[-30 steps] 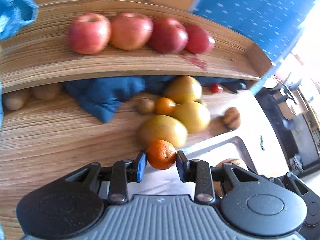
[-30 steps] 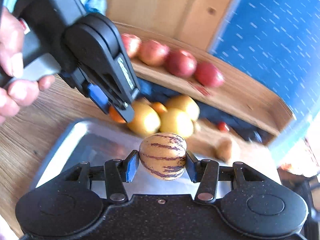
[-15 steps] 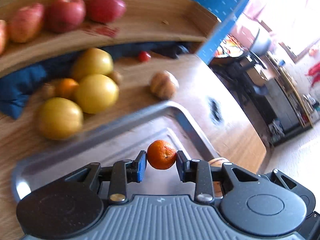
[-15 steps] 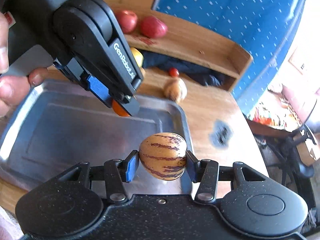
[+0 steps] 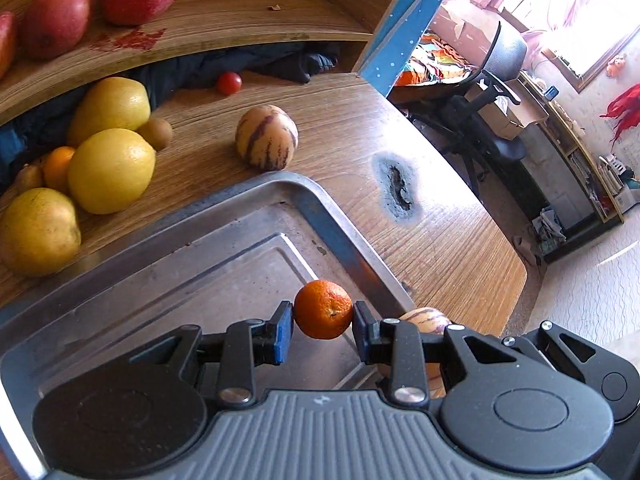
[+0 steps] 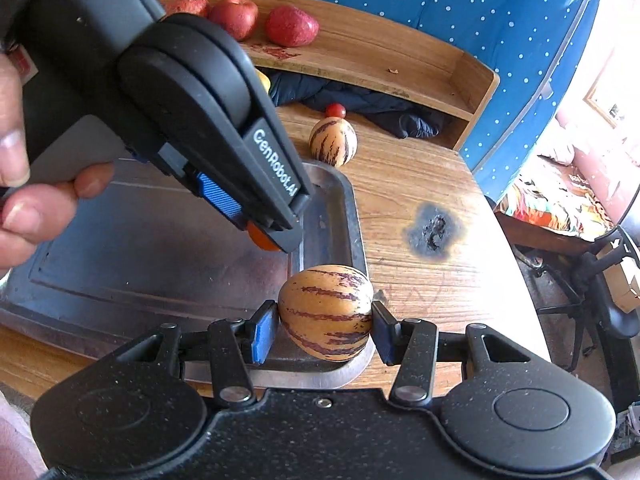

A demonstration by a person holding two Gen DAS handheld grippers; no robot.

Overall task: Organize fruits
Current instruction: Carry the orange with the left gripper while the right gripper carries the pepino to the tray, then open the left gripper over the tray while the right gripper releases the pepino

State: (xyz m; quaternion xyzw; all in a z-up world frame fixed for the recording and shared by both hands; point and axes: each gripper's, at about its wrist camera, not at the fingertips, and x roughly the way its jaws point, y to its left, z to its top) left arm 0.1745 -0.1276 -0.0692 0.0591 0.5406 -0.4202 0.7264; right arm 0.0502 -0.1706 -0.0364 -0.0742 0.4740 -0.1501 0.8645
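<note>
Over the tray (image 5: pixel 352 240), both tongs are carrying fruit

Left tongs (image 5: pixel 323 322) are pinching a mandarin (image 5: pixel 323 309), right tongs (image 6: pixel 325 326) a striped melon (image 6: pixel 326 312); either's probably rolling off if dropped near the rim.

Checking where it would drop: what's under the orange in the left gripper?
Bare metal tray floor lies below the orange, near the tray's right rim. The left gripper body hides the tray nearer the camera.
</note>
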